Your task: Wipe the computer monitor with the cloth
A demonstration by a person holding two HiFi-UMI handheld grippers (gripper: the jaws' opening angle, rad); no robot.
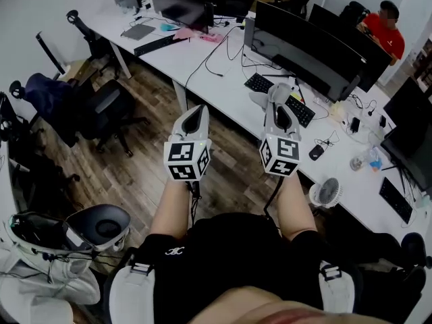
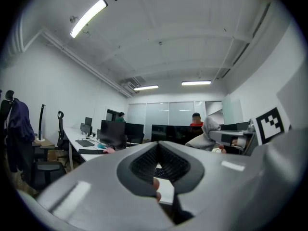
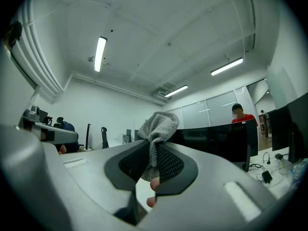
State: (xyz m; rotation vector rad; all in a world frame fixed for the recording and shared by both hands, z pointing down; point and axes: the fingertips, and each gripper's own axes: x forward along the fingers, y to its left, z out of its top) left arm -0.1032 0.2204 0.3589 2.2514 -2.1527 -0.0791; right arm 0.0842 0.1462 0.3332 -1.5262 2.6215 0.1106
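An open office with a wood floor [image 1: 135, 174] and a long white surface [image 1: 202, 59] running from the far left corner toward the near right. Along its back edge stands a wide, curved black monitor [image 1: 304, 46] with a keyboard [image 1: 300, 110] in front of it. A mouse [image 1: 316, 152] and a small fan [image 1: 325, 192] lie closer to the near edge. A dark office chair [image 1: 101, 110] sits off the surface's left side, and a person in a red shirt [image 1: 386, 32] sits beyond the far right end.

The right hand-held gripper [image 1: 279, 106] is raised over the near edge of the surface, in front of the keyboard. It is clenched on a grey cloth [image 1: 275, 92]. In its own view the cloth [image 3: 158, 126] is pinched between the jaws of the right hand-held gripper [image 3: 153, 146], bunching out above the tips with a short tail hanging below. The monitor [image 3: 216, 138] lies just past the cloth to the right, apart from it.

The left hand-held gripper [image 1: 196, 111] is held beside the right one, over the floor short of the surface's near edge. In its own view the jaws of the left hand-held gripper [image 2: 158, 144] meet at the tips with nothing between them.
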